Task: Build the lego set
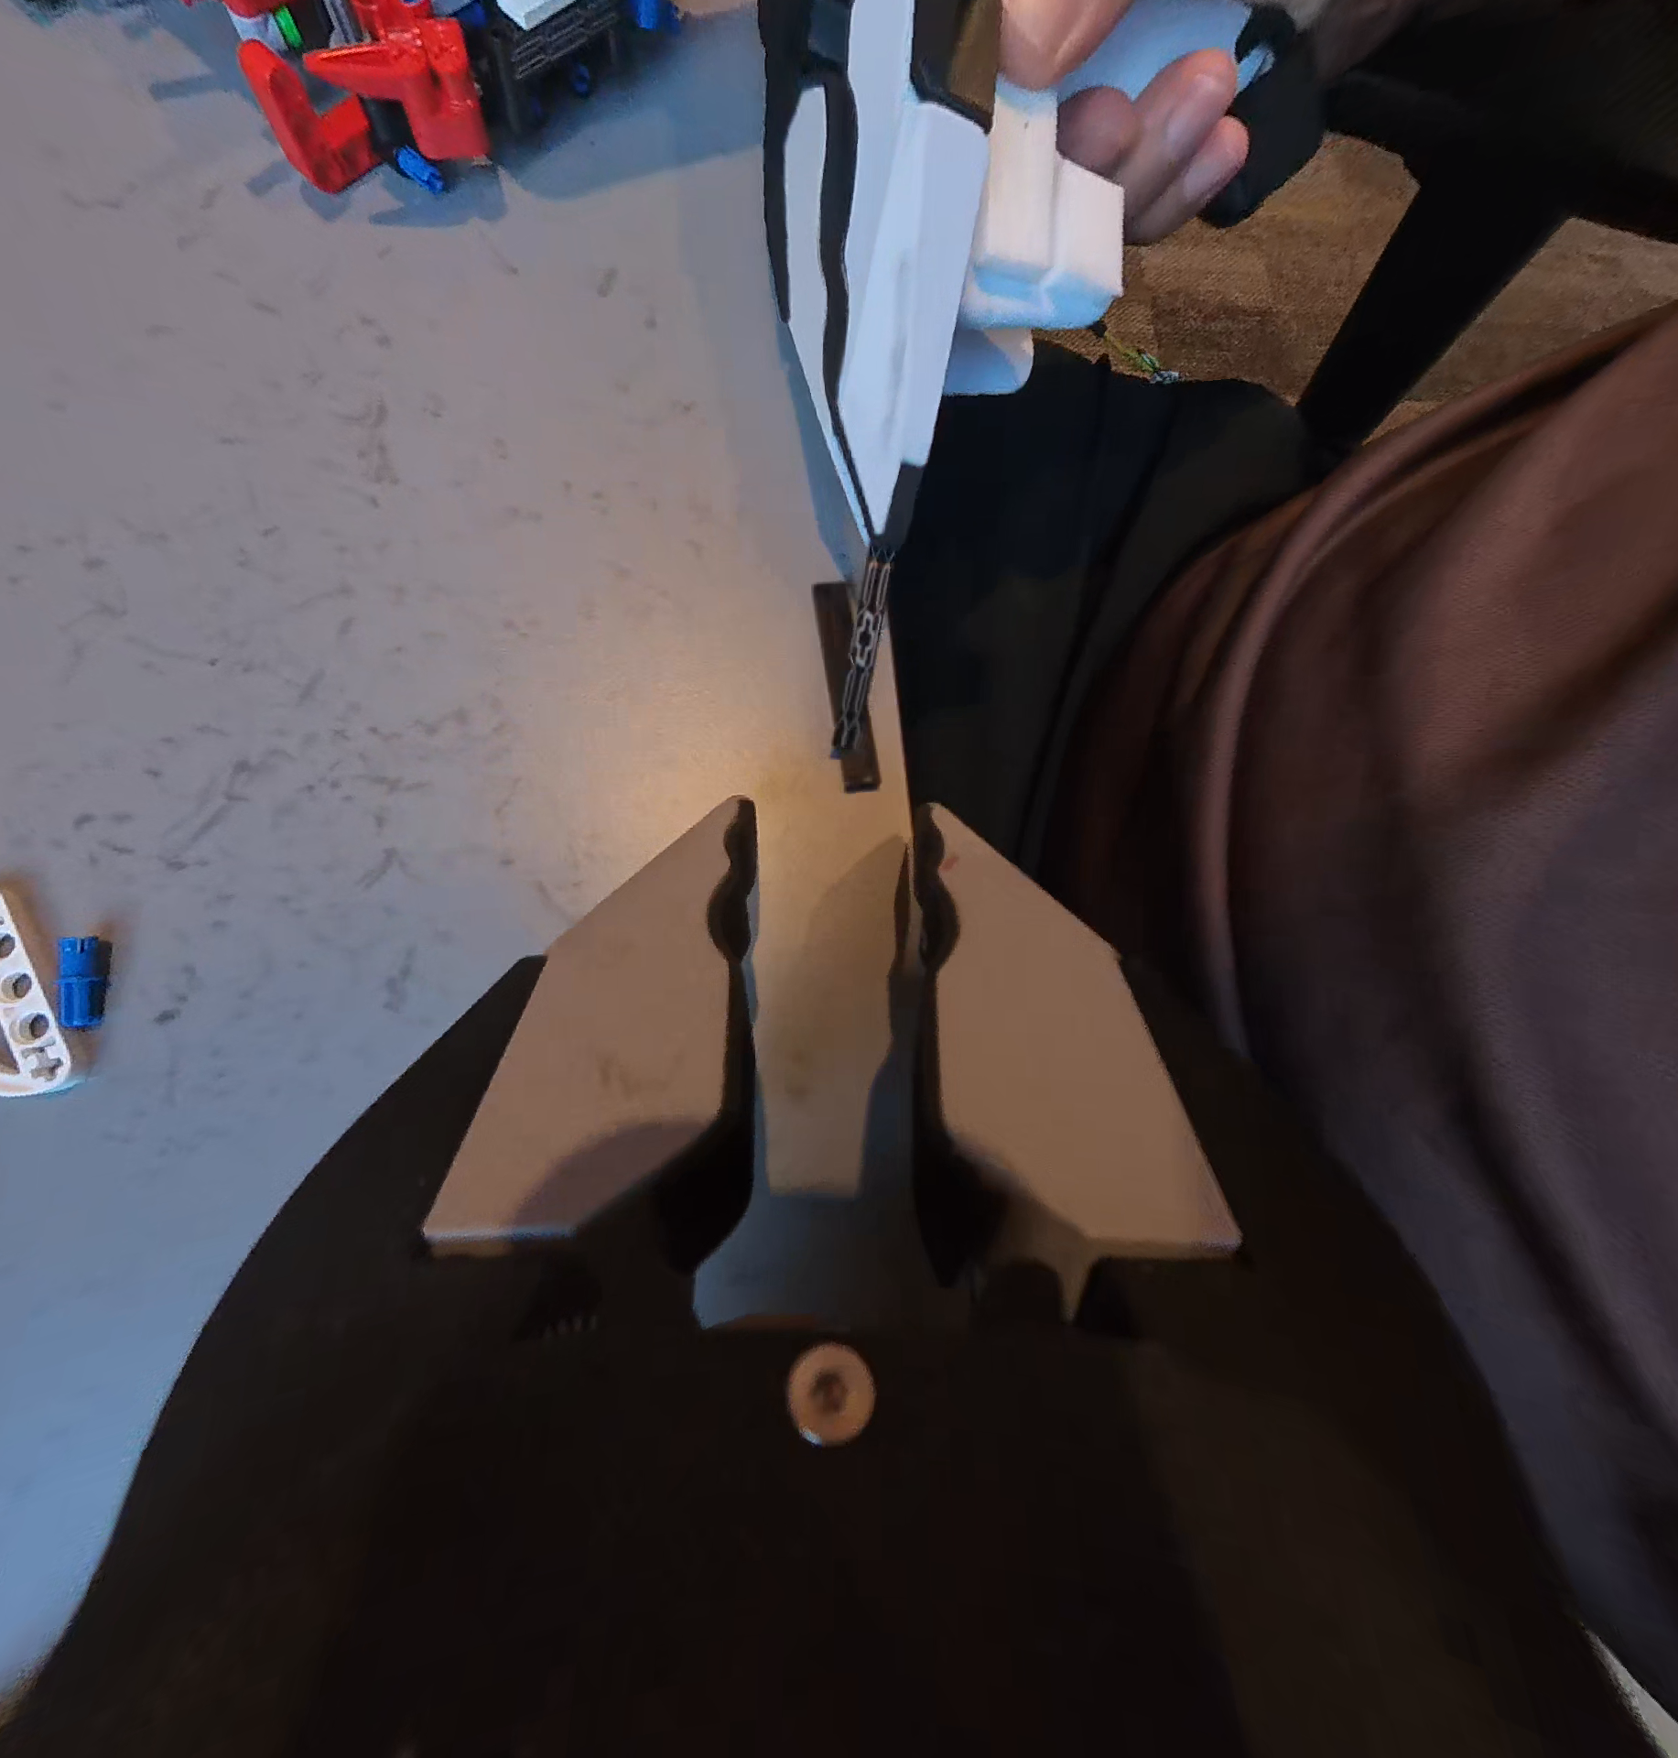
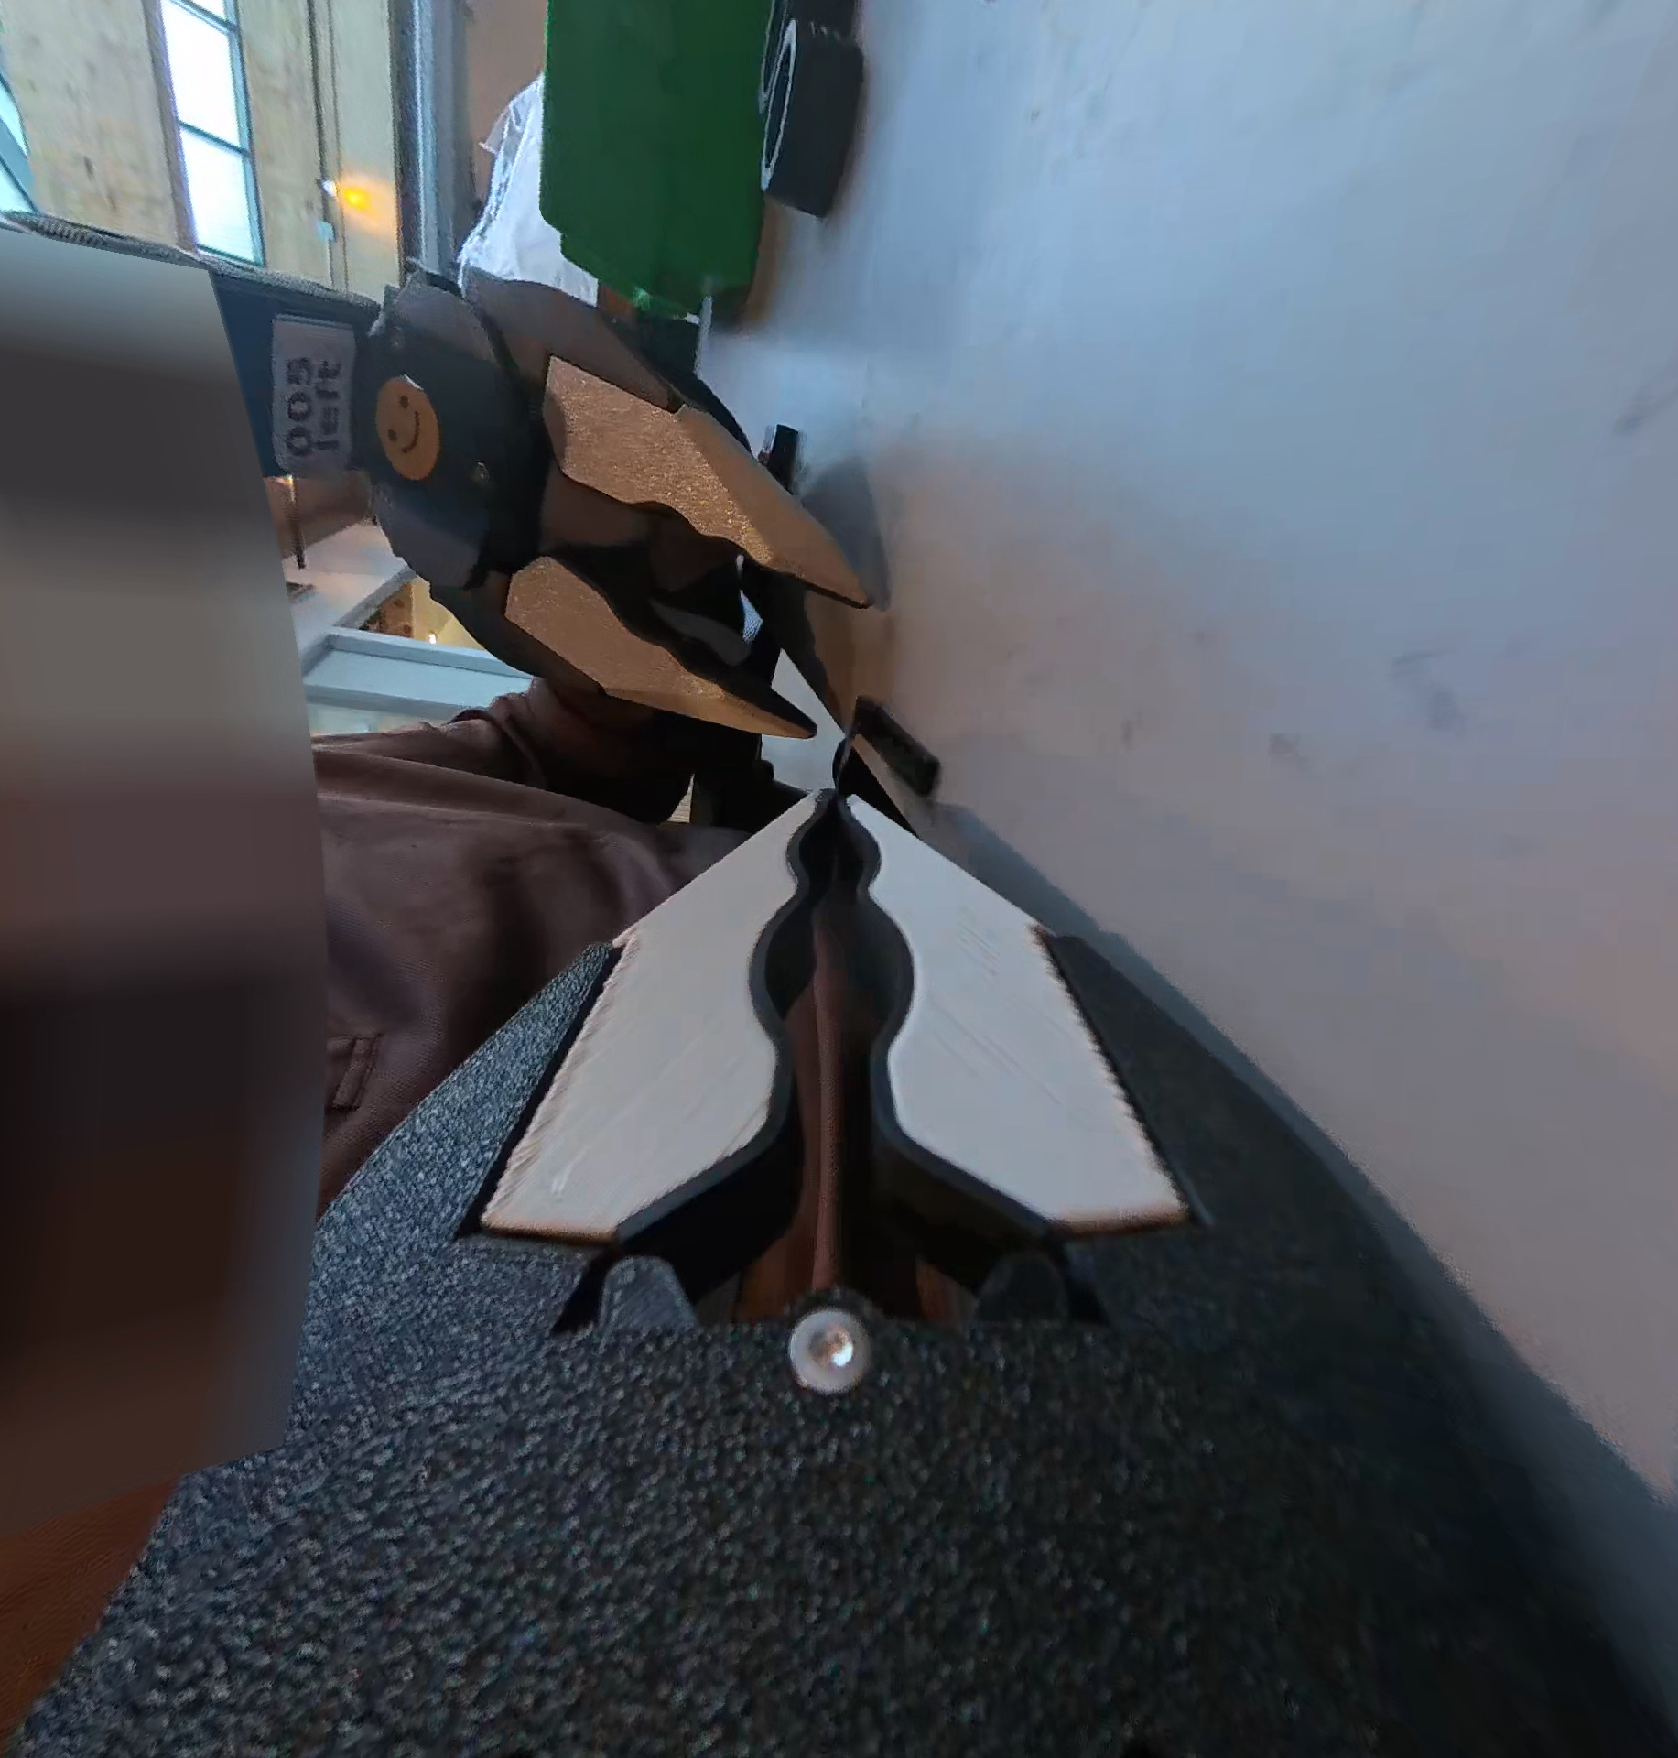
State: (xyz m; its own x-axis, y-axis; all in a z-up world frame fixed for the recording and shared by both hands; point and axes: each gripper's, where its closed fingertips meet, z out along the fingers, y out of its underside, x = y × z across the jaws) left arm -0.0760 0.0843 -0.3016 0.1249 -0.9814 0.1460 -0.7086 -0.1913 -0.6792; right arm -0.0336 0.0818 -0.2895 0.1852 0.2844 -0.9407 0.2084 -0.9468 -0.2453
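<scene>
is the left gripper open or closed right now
Open. The left gripper shows a clear gap between its fingertips, with bare table visible through it and nothing held.

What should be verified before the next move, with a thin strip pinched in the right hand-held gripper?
1. Right hand-held gripper shut on the thin patterned strip: ok.
2. Left hand-held gripper open and empty: ok.
3. Strip hangs close over the dark flat piece on the table: ok.
4. Strip squarely aligned with that piece: cannot tell.
5. Strip touching the piece: cannot tell.
6. Red model, white beam and blue pin away from both grippers: ok.
</scene>
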